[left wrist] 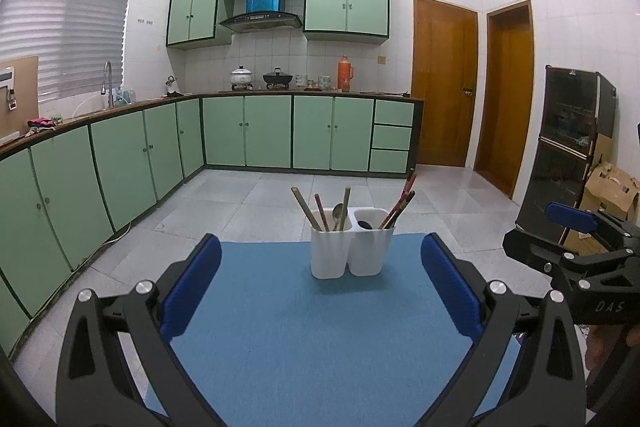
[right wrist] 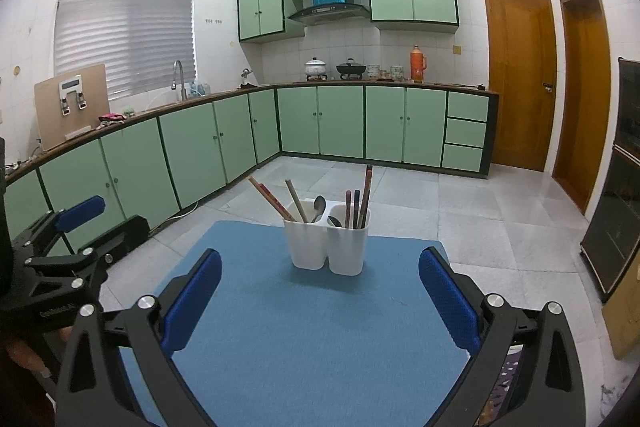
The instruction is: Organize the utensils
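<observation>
Standing at 12 o'clock on the blue mat point(left wrist: 280, 307), w/ both claws well short of it: white two-cup holder point(left wrist: 347, 251), chopsticks point(left wrist: 306, 209) + spoon point(right wrist: 319, 205) inside. Left claw point(left wrist: 320, 279) wide open, empty. Right claw point(right wrist: 320, 287) same, nothing gripped.

You've got a blue mat point(left wrist: 280, 327) point(right wrist: 304, 323) covering the table, and on its far end stands a white two-cup holder point(left wrist: 351, 247) point(right wrist: 329, 245), upright, its cups touching.
</observation>
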A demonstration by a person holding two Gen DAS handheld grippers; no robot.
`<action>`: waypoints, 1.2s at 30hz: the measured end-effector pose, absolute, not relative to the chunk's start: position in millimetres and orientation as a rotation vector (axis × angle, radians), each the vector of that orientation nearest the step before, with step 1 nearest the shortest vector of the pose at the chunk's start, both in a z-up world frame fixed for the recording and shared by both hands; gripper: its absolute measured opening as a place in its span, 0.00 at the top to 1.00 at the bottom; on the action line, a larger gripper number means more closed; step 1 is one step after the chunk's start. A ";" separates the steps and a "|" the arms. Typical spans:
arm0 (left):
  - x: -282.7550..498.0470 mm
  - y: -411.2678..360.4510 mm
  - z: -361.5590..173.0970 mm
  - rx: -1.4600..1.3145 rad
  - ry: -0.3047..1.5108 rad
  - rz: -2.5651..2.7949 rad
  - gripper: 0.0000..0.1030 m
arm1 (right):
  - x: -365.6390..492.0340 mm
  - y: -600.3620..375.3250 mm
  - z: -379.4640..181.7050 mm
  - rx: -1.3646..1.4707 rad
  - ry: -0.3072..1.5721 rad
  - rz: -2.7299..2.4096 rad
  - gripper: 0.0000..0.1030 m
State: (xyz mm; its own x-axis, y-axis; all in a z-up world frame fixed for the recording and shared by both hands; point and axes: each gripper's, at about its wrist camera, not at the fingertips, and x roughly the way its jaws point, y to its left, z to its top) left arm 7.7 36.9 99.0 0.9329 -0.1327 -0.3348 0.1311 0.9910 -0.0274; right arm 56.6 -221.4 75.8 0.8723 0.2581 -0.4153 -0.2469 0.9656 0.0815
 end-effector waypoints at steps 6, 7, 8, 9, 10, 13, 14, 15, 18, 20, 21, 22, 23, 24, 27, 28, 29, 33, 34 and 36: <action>8.9 38.1 99.3 -0.008 0.343 -0.130 0.06 | 58.8 -219.2 76.7 0.023 0.437 0.262 0.06; 9.1 39.2 98.7 -0.009 0.343 -0.128 0.06 | 58.7 -219.3 76.6 0.022 0.436 0.261 0.06; 9.5 39.9 98.6 -0.010 0.344 -0.127 0.06 | 58.3 -219.4 77.0 0.022 0.436 0.261 0.06; 9.8 40.9 98.5 -0.010 0.344 -0.127 0.06 | 58.1 -219.5 77.1 0.023 0.436 0.262 0.06; 9.4 41.7 98.5 -0.009 0.344 -0.127 0.06 | 58.0 -219.2 77.3 0.022 0.435 0.262 0.06; 10.2 41.4 99.2 -0.012 0.344 -0.129 0.06 | 57.9 -219.1 77.3 0.021 0.436 0.262 0.06; 10.5 41.3 99.1 -0.012 0.344 -0.129 0.06 | 57.9 -218.7 77.6 0.020 0.435 0.261 0.06; 10.7 41.2 99.0 -0.010 0.345 -0.128 0.06 | 57.9 -218.7 77.7 0.020 0.434 0.260 0.06; 10.3 41.6 99.2 -0.013 0.343 -0.127 0.06 | 57.7 -218.6 77.6 0.022 0.434 0.262 0.06; 10.5 41.2 98.5 -0.014 0.344 -0.126 0.06 | 57.9 -218.0 77.8 0.019 0.434 0.261 0.06; 10.7 41.2 98.1 -0.014 0.344 -0.124 0.06 | 57.7 -218.0 77.6 0.019 0.435 0.262 0.06; 11.0 41.2 97.3 -0.014 0.344 -0.123 0.06 | 57.6 -217.6 78.2 0.018 0.435 0.262 0.06; 11.4 41.3 96.9 -0.015 0.345 -0.123 0.06 | 57.3 -217.3 79.0 0.017 0.435 0.263 0.06; 11.3 41.3 96.5 -0.016 0.346 -0.123 0.06 | 57.5 -217.1 79.4 0.015 0.435 0.263 0.06; 12.0 41.7 95.3 -0.016 0.349 -0.121 0.06 | 58.2 -217.4 80.3 0.014 0.437 0.263 0.06; 11.4 41.5 95.0 -0.017 0.349 -0.121 0.06 | 58.4 -217.5 80.5 0.013 0.436 0.263 0.06; 11.6 41.9 94.6 -0.017 0.350 -0.121 0.06 | 58.3 -217.5 81.1 0.012 0.436 0.262 0.06; 10.1 41.7 94.6 -0.018 0.350 -0.120 0.06 | 57.2 -217.1 80.5 0.012 0.436 0.262 0.06; 10.3 41.6 94.3 -0.018 0.351 -0.120 0.06 | 57.3 -217.3 80.5 0.012 0.436 0.262 0.06; 10.5 42.9 93.9 -0.019 0.351 -0.119 0.06 | 57.4 -217.2 80.1 0.013 0.436 0.263 0.06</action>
